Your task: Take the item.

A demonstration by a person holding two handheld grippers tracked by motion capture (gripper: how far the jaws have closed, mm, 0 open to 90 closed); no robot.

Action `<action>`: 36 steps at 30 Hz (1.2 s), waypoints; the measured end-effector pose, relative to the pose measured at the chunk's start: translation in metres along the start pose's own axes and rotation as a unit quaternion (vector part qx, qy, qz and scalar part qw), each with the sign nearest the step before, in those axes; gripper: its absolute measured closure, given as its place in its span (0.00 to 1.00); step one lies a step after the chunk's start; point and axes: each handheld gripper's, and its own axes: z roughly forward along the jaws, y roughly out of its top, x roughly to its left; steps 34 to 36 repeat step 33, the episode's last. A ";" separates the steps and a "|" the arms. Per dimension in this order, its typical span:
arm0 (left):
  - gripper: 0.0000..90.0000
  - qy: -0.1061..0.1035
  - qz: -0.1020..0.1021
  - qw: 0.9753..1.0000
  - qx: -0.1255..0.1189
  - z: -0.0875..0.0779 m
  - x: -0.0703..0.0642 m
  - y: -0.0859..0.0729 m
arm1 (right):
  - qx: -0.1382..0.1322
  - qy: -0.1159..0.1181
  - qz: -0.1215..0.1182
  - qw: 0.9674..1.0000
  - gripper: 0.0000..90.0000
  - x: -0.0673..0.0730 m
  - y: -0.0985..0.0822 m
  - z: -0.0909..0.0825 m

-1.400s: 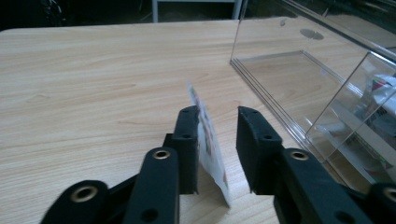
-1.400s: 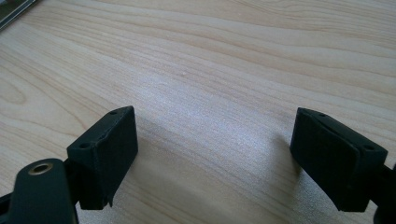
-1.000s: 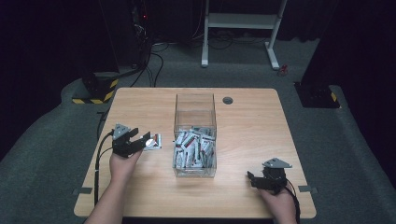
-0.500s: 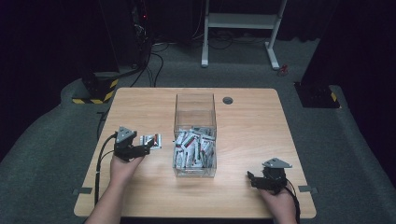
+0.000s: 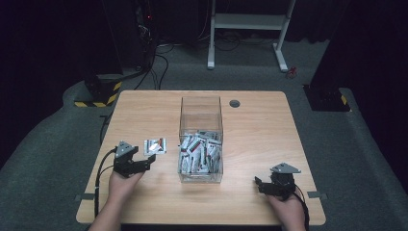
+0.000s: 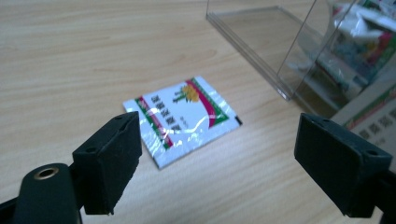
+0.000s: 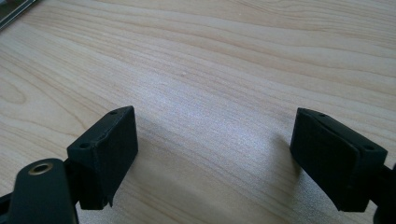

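A white sachet with red and green print lies flat on the wooden table, just left of a clear plastic box that holds several similar sachets. My left gripper sits a little nearer the front edge than the lone sachet, open and empty. In the left gripper view the sachet lies beyond the spread jaws of the left gripper, apart from them, with the box at the upper right. My right gripper rests near the front right, and in its own view the right gripper is open over bare wood.
A round grommet hole lies at the table's far edge behind the box. A cable trails from the left gripper off the left front side. A white stand is on the floor beyond the table.
My left gripper has drawn back toward the front edge, away from the lone sachet, which stays flat on the table. The right gripper has not moved.
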 end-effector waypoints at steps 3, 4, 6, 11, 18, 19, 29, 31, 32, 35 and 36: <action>0.17 0.003 0.003 1.000 0.015 -0.005 0.002 -0.010 | 0.000 0.000 0.000 1.000 0.16 0.000 0.000 0.000; 0.17 0.001 0.004 1.000 0.020 -0.006 0.002 -0.013 | 0.000 0.000 0.000 1.000 0.16 0.000 0.000 0.000; 0.17 -0.001 0.011 0.999 0.036 -0.008 0.002 -0.019 | 0.000 0.000 0.000 1.000 0.16 0.000 0.000 0.000; 0.17 0.001 0.037 0.997 0.071 -0.014 0.002 -0.034 | 0.000 -0.001 0.001 1.000 0.16 0.000 0.000 0.000; 0.10 0.009 0.030 0.995 0.091 -0.019 -0.001 -0.049 | 0.000 -0.002 0.001 1.000 0.16 0.000 0.000 0.000; 0.10 0.011 0.033 0.995 0.092 -0.018 -0.002 -0.050 | 0.000 -0.002 0.001 1.000 0.16 0.000 0.000 0.000; 0.09 0.027 0.052 0.993 0.100 -0.017 -0.006 -0.049 | 0.003 -0.002 0.004 1.000 0.14 0.001 0.001 0.001; 0.09 0.027 0.053 0.993 0.101 -0.016 -0.005 -0.049 | 0.003 -0.003 0.006 1.000 0.14 0.001 0.001 0.001; 0.09 0.026 0.052 0.993 0.101 -0.016 -0.006 -0.049 | 0.003 -0.002 0.006 1.000 0.13 0.001 0.001 0.001; 0.09 0.026 0.053 0.993 0.101 -0.016 -0.006 -0.049 | 0.004 -0.003 0.007 1.000 0.13 0.001 0.001 0.001; 0.09 0.026 0.053 0.993 0.101 -0.016 -0.006 -0.049 | 0.004 -0.003 0.007 1.000 0.13 0.001 0.001 0.001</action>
